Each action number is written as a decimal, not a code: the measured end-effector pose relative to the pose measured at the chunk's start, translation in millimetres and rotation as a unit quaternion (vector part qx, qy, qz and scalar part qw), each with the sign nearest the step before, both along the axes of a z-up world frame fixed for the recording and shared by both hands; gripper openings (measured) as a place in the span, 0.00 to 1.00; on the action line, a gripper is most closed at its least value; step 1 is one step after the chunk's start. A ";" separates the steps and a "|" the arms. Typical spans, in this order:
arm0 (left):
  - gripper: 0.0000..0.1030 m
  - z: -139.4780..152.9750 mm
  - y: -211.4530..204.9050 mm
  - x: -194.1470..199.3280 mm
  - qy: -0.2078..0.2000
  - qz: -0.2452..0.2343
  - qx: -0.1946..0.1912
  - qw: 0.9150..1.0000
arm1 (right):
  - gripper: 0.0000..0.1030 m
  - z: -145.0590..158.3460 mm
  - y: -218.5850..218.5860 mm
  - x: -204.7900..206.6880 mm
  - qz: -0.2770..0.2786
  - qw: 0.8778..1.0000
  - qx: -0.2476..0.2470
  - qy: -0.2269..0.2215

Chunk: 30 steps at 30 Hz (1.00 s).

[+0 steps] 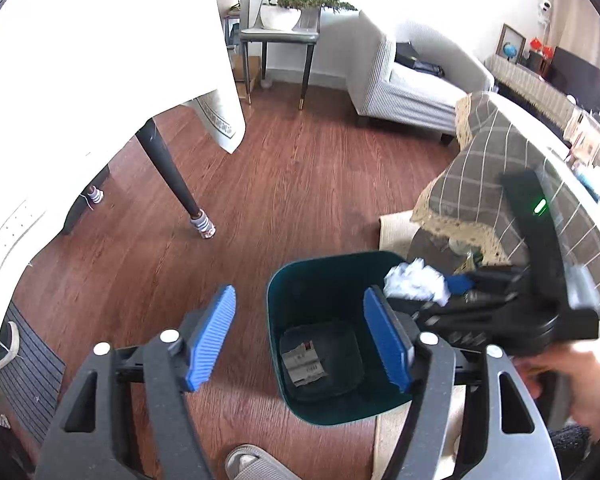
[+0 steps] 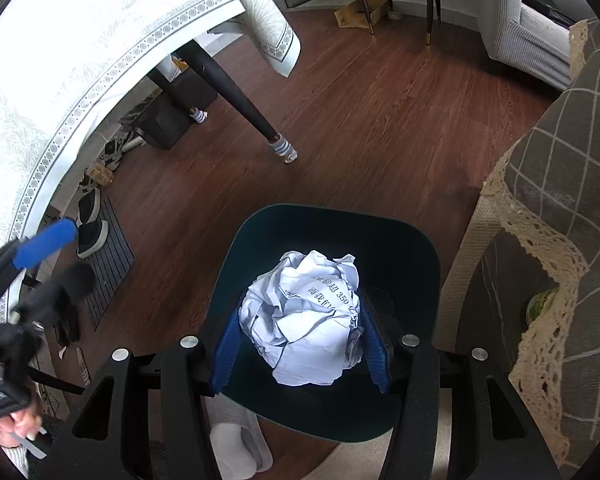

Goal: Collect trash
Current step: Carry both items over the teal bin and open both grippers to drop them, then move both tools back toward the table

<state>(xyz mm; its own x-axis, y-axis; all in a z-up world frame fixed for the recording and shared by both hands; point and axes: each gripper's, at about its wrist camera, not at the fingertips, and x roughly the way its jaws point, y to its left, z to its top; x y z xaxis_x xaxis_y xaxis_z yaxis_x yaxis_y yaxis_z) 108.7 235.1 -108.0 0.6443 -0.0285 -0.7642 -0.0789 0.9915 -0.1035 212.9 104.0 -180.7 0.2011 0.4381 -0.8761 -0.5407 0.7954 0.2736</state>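
Printed text on the crumpled paper (image 2: pixel 304 316) gripped by the right hand-held gripper (image 2: pixel 302 350) shows only there; left hand-held gripper (image 1: pixel 300 338) gapes.

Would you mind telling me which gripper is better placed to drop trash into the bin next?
The right gripper: it is shut on the crumpled paper, held directly above the dark green bin. The left gripper is open, holds nothing, and sits beside the bin.

Left gripper (image 1: pixel 300 338): jaws spread wide, nothing between the blue pads (image 1: pixel 212 338), pointed downward. Right gripper (image 2: pixel 302 340): jaws closed on the paper ball (image 2: pixel 304 316), pads pressing both sides, pointed downward. Right hand (image 1: pixel 580 388) grips its handle.
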 end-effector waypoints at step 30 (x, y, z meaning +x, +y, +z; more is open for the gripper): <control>0.47 88.7 -26.0 -3.5 -0.098 -0.018 -0.025 0.995 | 0.71 12.6 -12.9 -30.0 0.068 0.995 -0.060 -0.052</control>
